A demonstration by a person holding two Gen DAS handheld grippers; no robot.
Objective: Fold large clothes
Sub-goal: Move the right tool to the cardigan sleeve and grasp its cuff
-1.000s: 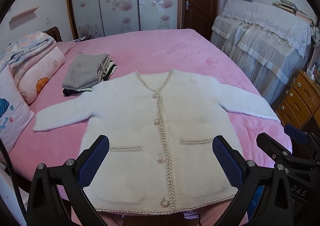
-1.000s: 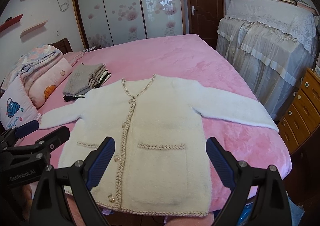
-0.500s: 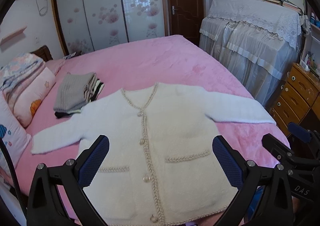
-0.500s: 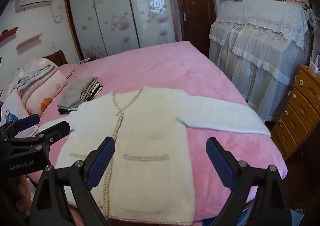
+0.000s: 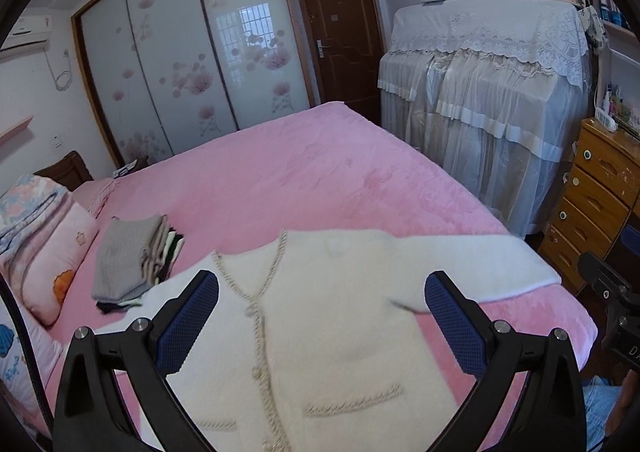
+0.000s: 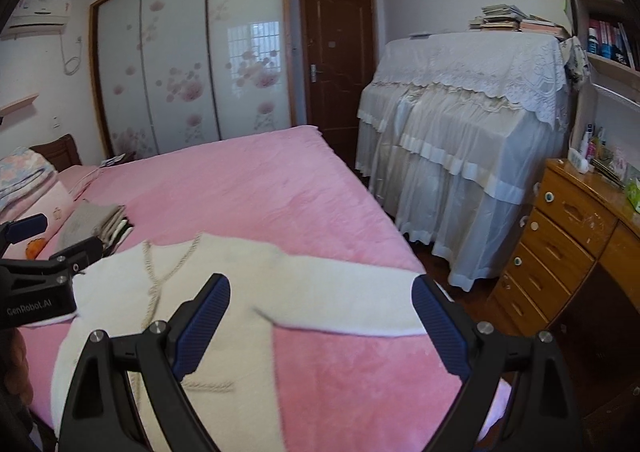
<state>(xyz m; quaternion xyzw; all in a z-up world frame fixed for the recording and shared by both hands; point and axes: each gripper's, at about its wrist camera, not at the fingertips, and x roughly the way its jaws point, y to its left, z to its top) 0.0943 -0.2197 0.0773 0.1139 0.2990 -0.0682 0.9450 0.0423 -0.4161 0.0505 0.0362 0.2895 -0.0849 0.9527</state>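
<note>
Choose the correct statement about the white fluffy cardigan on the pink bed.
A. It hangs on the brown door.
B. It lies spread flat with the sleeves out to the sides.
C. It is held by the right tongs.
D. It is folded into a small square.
B: the white fluffy cardigan lies open on the pink bed, one sleeve reaching toward the bed's edge, and both tongs are open and empty.

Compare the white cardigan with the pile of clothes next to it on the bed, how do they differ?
The white cardigan lies spread open and flat with a sleeve stretched out; the pile of clothes is already folded and stacked. The cardigan is one fluffy white garment, much broader; the pile is compact, grey on top with darker layers beneath. Both rest on the pink bed.
</note>
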